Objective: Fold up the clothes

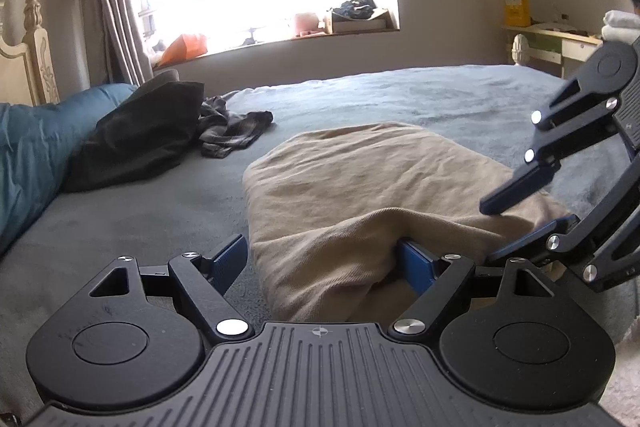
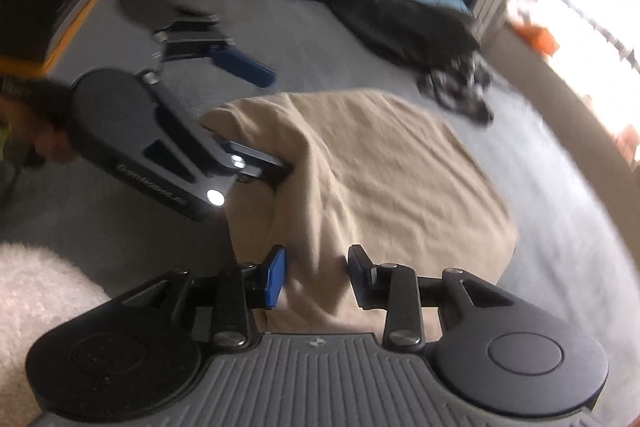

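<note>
A tan garment [image 1: 360,179] lies folded on the grey bed [image 1: 140,211]. My left gripper [image 1: 322,261] stands open at its near edge. Its right finger is tucked against a raised fold and its left finger is clear of the cloth. My right gripper [image 2: 316,275] is partly open, and a ridge of the tan garment [image 2: 380,167] runs between its pads without being pinched. In the left wrist view the right gripper [image 1: 520,219] straddles the garment's right edge. The left gripper [image 2: 256,113] shows in the right wrist view at the garment's left corner.
A dark garment [image 1: 148,135] and a crumpled plaid one [image 1: 232,131] lie at the far left of the bed beside a teal duvet [image 1: 36,155]. A cluttered window sill [image 1: 280,35] runs behind, and a desk [image 1: 560,43] stands at the right. A white fluffy textile [image 2: 36,291] lies near left.
</note>
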